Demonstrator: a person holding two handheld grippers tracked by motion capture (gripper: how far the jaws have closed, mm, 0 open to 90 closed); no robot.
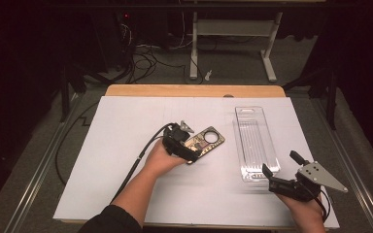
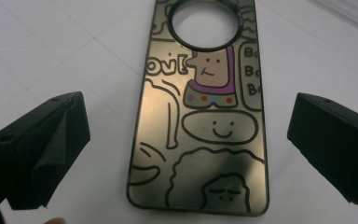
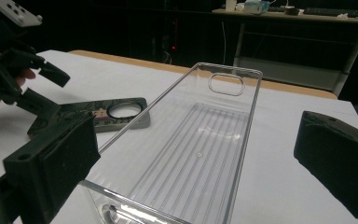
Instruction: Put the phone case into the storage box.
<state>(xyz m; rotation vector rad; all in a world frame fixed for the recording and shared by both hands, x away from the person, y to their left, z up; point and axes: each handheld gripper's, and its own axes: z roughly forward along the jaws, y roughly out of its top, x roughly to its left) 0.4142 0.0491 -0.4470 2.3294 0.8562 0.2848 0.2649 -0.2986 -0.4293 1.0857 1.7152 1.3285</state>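
The left gripper [image 2: 186, 154], jaws wide, straddles the phone case [image 2: 200, 126] lying flat on the counter [image 1: 126, 184]. The right gripper [image 3: 191, 177], also wide, faces the tray [image 3: 196, 140]. Closing too high could skid the thin case away.

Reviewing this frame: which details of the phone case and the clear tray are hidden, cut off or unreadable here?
- Phone case: in the left gripper view its top is cut by the upper edge; lettering at its right is partly legible only.
- Phone case in the high view: near end covered by the left gripper; contact unclear.
- Clear tray: near end cut by the right gripper view's bottom edge.
- Right gripper: whether it touches the tray is unclear.
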